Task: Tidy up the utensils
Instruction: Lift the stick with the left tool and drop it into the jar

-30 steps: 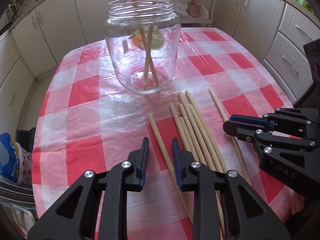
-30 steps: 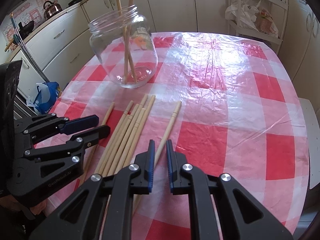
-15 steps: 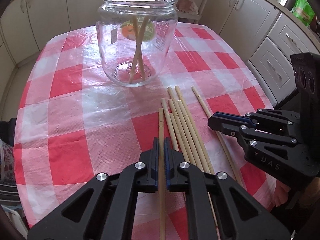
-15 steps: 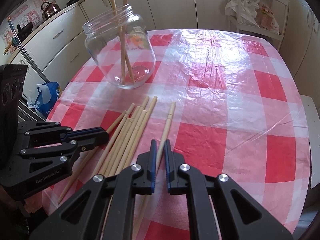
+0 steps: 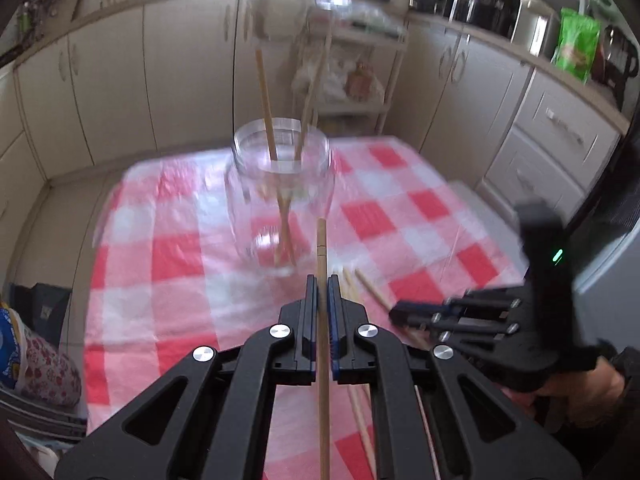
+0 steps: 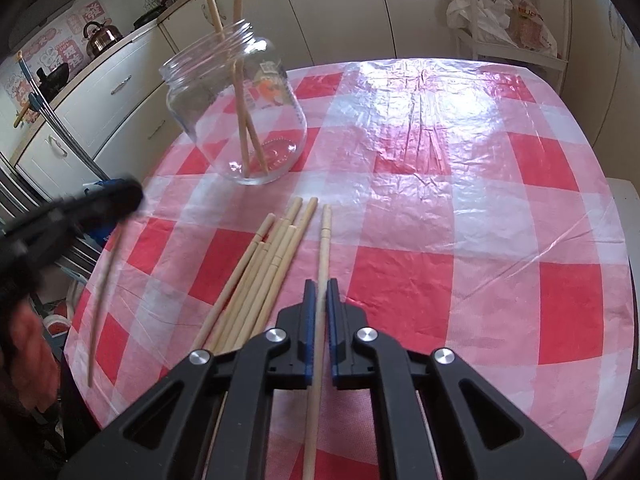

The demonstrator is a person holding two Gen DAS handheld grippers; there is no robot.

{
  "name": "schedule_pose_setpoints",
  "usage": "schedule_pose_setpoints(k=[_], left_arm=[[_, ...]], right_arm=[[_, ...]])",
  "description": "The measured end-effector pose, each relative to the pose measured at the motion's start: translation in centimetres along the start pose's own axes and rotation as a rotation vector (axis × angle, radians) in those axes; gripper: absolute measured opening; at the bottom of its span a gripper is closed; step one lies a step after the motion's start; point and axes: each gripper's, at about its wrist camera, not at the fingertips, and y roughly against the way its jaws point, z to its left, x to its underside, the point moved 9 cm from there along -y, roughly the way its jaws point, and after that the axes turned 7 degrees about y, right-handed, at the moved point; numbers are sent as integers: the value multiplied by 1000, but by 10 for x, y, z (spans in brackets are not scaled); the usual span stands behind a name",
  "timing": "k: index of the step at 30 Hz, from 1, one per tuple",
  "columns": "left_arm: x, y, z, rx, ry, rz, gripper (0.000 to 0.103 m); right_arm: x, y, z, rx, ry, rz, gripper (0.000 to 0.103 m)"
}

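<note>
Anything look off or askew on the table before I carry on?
Nothing stands out. The jar stands upright with two chopsticks inside; the loose chopsticks lie bundled on the tablecloth. Each claw, left and right, grips one chopstick.

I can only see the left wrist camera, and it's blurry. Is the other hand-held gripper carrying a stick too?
Observer: A chopstick runs between the right hand-held gripper fingers, its tip apparently still on the tablecloth. I can't tell whether it's clamped.
Operator: Are more lying loose?
Observer: Yes, a bundle of about six lies just beside it.
Operator: Anything on the jar?
Observer: The glass jar carries a label with an orange picture.
</note>
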Motion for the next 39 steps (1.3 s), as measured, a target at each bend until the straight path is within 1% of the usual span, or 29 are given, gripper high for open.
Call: schedule_pose_setpoints(k=[2,4,6,9,13,16,21,25,29,34,39], left_arm=[[-38,26,1,33,19,-163,5],[-72,37,5,47,52,-272,5],[-97,46,7,50,67,-370,5],[-125,53,6,51,78,-475,5],[-156,60,1,26,91,-610,5],[-172,59,0,-2,101,-674,5],[-177,39,0,-62,97,-717,5],[-176,21,6,-101,93,-724,5],[-168,5,14,-123,94,-707,5],[-146,-7,18,-147,64,-679,5],[-116,-16,18,-147,18,-612,5]], right_arm=[[0,0,-1,-9,-10,-3,6],[0,1,-1,-13,-10,-6,6],[-1,1,-2,-16,-12,-7,6],[-1,1,-2,-20,-12,-8,6],[0,0,-4,-27,-13,-10,6],[0,0,-5,-31,-15,-13,6],[1,1,-6,-34,-10,-16,6],[1,0,-6,-38,-12,-16,6],[1,1,-6,-42,-13,-15,6],[0,1,-7,-47,-27,-20,6],[-2,3,-13,-80,-86,-42,6]])
